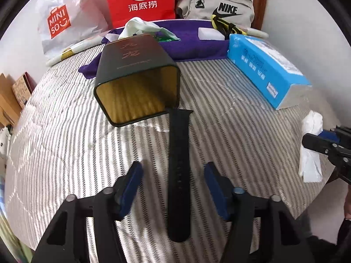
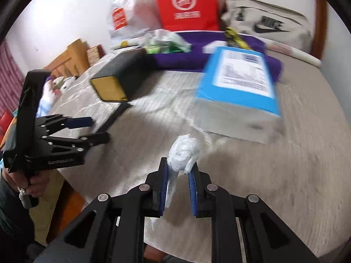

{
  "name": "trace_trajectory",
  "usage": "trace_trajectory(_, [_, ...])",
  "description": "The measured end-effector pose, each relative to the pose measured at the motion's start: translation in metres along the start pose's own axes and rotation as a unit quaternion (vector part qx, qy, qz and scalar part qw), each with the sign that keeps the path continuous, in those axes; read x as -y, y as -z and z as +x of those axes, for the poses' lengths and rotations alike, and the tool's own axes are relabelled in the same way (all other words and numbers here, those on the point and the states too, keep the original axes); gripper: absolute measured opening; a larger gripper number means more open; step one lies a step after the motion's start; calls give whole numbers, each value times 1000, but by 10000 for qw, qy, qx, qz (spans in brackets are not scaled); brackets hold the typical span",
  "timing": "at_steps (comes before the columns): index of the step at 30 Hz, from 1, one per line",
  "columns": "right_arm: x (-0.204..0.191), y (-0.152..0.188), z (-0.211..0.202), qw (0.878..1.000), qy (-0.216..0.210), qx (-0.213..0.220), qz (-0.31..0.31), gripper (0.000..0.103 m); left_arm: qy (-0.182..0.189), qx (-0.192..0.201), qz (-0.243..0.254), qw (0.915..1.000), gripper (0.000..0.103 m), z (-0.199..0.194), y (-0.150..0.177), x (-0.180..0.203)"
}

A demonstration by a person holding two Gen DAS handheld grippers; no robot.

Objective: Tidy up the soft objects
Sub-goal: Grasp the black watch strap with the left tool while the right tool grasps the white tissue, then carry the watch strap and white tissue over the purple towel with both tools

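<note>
Striped bed (image 1: pixel 219 131): strap (image 1: pixel 178 175), box (image 1: pixel 136 83).

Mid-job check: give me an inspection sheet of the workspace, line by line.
Surface: striped quilt, wrinkled.
Job's things: black strap lies flat between the left gripper's open jaws, its far end at the black box, which lies on its side; crumpled white tissue; blue tissue pack; purple cloth.
Clutter: red bag, Miniso bag, Nike bag.
Grippers: left gripper open; right gripper pinching the tissue.
Cables: nothing seen.
Surroundings: white wall.
</note>
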State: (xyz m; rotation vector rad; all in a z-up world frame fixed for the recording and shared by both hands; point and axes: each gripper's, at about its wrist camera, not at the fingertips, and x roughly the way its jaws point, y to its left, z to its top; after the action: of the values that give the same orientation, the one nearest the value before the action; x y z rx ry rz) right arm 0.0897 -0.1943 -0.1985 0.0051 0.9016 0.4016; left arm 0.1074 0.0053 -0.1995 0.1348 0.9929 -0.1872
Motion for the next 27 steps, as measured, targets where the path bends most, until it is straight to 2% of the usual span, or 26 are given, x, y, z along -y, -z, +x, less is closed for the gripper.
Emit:
trace_trajectory(2, [13, 5, -3, 9998, 155, 47, 111, 18, -19, 36, -27, 10000, 50, -1, 1, 0])
trace_trajectory(5, [30, 12, -5, 9992, 221, 86, 324, 18, 12, 74, -24, 10000, 21, -4, 2, 3])
trace_trajectory(6, [35, 13, -5, 9989, 233, 96, 389, 18, 53, 50, 8, 10000, 20, -5, 3, 6])
trace_trajectory(11, [44, 17, -7, 9984, 186, 145, 507, 18, 11, 38, -48, 10000, 20, -8, 10, 15])
trace_trajectory(16, [47, 17, -3, 9984, 126, 120, 531, 18, 427, -44, -573, 9974, 24, -6, 3, 1])
trace_trajectory(21, [47, 20, 2, 9982, 92, 77, 583, 18, 105, 76, -221, 9997, 19, -6, 9, 13])
trace_trajectory(27, [47, 21, 3, 9981, 81, 63, 606, 18, 180, 121, -408, 9989, 20, -7, 9, 8])
